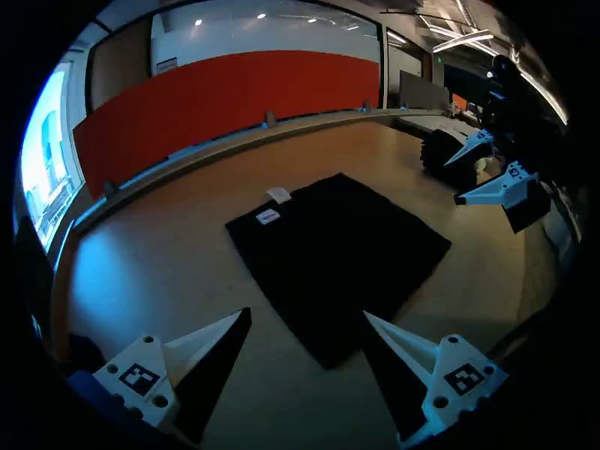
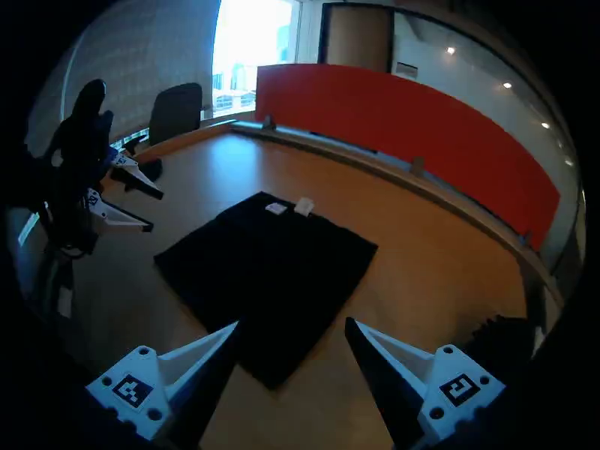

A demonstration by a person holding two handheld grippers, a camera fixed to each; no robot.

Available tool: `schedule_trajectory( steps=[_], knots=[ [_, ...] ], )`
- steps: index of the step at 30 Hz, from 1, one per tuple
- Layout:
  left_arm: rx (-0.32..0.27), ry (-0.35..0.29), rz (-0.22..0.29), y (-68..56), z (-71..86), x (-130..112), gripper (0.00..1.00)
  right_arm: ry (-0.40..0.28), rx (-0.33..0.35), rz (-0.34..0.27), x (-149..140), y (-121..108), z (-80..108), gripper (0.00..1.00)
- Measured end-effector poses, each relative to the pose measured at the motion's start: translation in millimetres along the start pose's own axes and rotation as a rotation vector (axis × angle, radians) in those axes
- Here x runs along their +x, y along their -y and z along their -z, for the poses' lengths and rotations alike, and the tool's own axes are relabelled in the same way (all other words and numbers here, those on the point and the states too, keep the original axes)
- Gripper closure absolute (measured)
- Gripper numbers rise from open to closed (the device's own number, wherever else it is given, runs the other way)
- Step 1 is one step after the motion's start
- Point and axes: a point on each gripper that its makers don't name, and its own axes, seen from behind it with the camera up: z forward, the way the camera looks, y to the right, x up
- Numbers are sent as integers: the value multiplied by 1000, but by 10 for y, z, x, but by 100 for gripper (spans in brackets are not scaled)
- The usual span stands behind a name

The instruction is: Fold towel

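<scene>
Left gripper view: my left gripper [image 1: 307, 313] is open and empty. The black towel [image 1: 337, 255] lies flat mid-table, one corner pointing at me. It looks roughly square, so I can't tell its long axis.

Right gripper view: my right gripper [image 2: 291, 322] is open and empty too. The wooden table [image 2: 450, 285] has a red partition [image 2: 420, 127] along its far edge.

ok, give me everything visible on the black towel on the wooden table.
The black rectangular cloth towel lies flat and spread on the light wooden table, edges straight, surface smooth, a corner pointing at each camera. Two small white tags sit at its far edge: one on the fabric, one sticking out past it. Nothing but the table seems to touch it; the left gripper and right gripper, both open, hover over near corners.
</scene>
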Motion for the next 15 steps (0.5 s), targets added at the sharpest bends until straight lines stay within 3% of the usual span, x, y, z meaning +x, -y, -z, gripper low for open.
schedule_trajectory(
  steps=[15],
  knots=[
    [-64, 121, -4, -183, -248, -565, 1, 125, 28, -18, -624, 120, -244, 0]
  ],
)
